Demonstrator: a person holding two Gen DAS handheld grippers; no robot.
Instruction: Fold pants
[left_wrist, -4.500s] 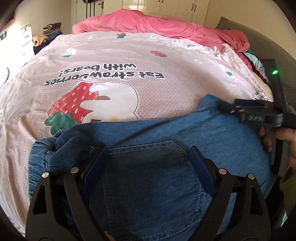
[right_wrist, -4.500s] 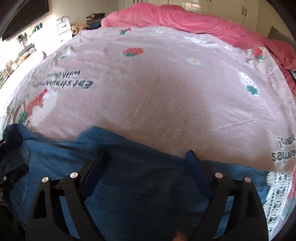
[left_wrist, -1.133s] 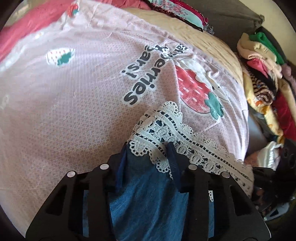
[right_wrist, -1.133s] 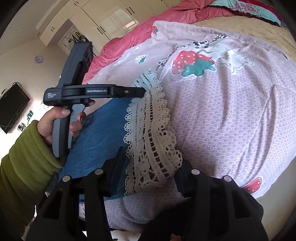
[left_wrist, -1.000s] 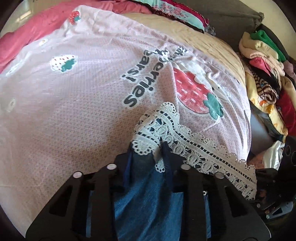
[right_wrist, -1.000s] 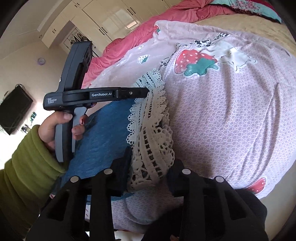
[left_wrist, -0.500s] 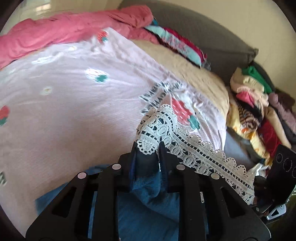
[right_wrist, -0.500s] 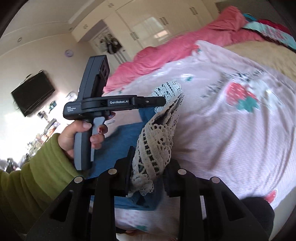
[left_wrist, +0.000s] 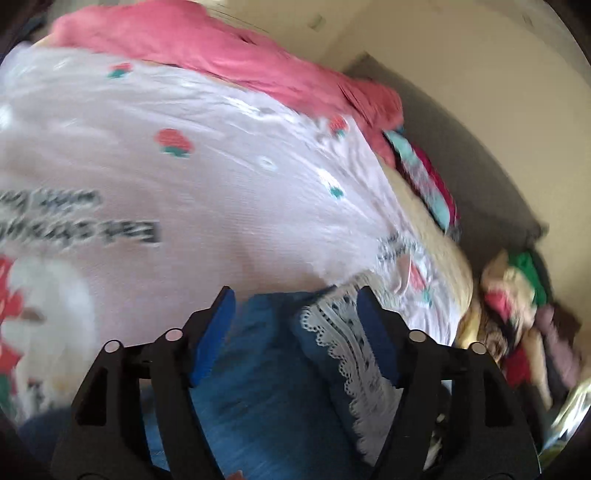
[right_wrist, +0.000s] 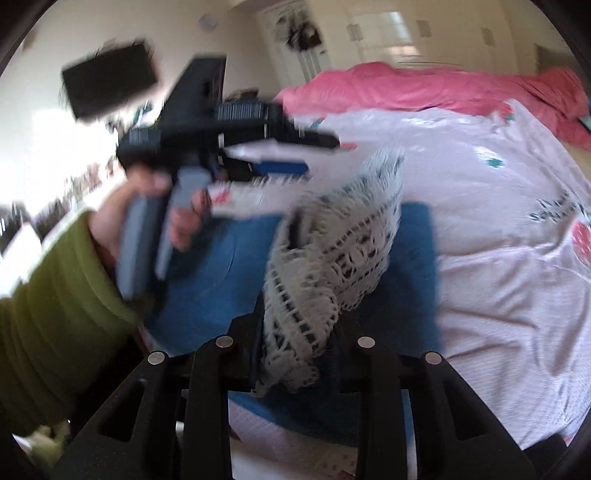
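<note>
Where half a second ago shut on the lace hem (left_wrist: 347, 354), now gapes wide: left gripper (left_wrist: 295, 310) (right gripper (right_wrist: 295, 354) still clamped on lace), pants (right_wrist: 229, 266) doubled on the bed (right_wrist: 498, 258), fold likely nearly landed.

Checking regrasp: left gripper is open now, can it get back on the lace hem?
Probably yes. The left gripper is open with the lace hem lying between its fingers, nothing covering it. The right gripper holds the same hem, so it may shift.

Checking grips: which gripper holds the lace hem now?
The right gripper, shut on the lace hem. The left gripper is open, clamping nothing.
</note>
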